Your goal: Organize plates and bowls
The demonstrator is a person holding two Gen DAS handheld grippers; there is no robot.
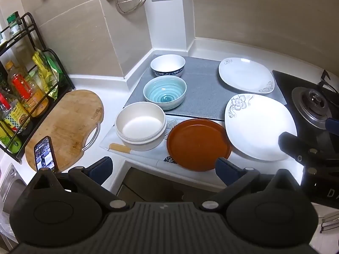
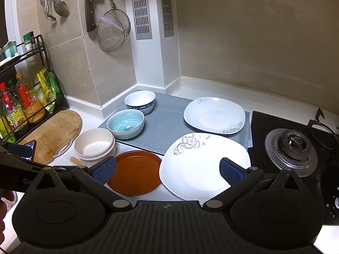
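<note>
Nothing looks stacked yet: three bowls [image 1: 165,93] line up on the table's [image 1: 211,48] left, three plates [image 2: 204,165] lie singly on the right (the brown one [image 1: 198,145] nearest). Both the left tool [image 1: 164,169] and right tool [image 2: 167,169] hover released, holding nothing.

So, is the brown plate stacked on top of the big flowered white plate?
No, the brown plate lies flat on the counter beside the flowered white plate, not on it.

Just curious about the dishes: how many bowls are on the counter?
3: a blue-patterned bowl farthest back on the grey mat, a teal bowl before it, a cream bowl nearest. None looks hidden.
</note>
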